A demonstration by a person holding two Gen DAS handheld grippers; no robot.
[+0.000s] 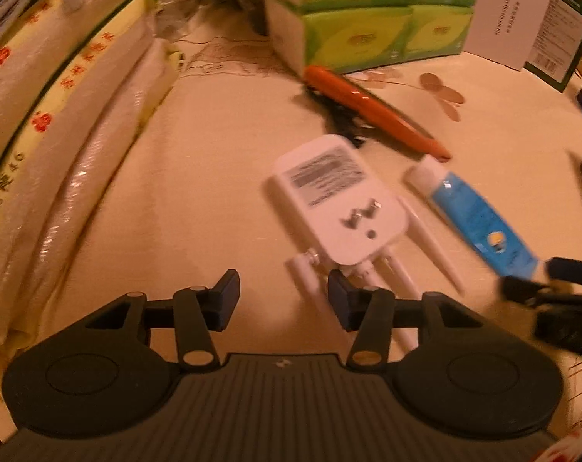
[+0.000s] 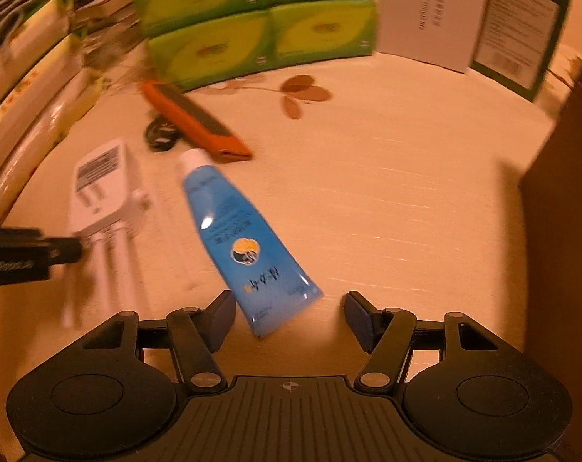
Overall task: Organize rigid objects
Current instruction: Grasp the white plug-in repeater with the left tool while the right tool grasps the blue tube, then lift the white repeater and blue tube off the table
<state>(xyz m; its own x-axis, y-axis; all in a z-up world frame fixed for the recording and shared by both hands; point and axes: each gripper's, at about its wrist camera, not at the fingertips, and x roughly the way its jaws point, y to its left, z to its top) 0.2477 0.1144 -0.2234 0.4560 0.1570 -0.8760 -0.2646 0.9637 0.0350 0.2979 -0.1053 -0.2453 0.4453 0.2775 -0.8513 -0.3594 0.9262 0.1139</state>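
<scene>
Cream-coloured cloth with a brown leaf print [image 2: 302,90] covers the table [image 2: 406,200], and warm yellowish light falls over everything on it. Along the back stands a stack of green tissue packs [image 1: 371,19], with a white card printed in small text [image 2: 433,11] and a dark green-edged box with a label [image 2: 522,30] leaning beside it; long plastic-wrapped sacks with red characters [image 1: 59,123] lie piled along the left side. Out on the cloth, a white plastic plug-in device with a barcode label, metal prongs and thin white antennas [image 1: 337,196] lies flat, prongs up. Just to its right lies a blue squeeze tube with a white cap [image 2: 240,235], cap pointing away towards the tissue packs. Beyond both, an orange-and-grey flat-bodied tool [image 2: 198,123] lies at a slant near the foot of the green packs, with a small black object [image 2: 160,134], too blurred to make out, beside it. The left gripper [image 1: 283,296] hangs low over the cloth with its fingers apart and nothing between them; the white device's antennas lie just past its right fingertip. The right gripper [image 2: 291,315] is likewise spread, tilted down over the crimped end of the blue tube, which lies inside the gap near the left finger [image 2: 221,319] without being pinched.
</scene>
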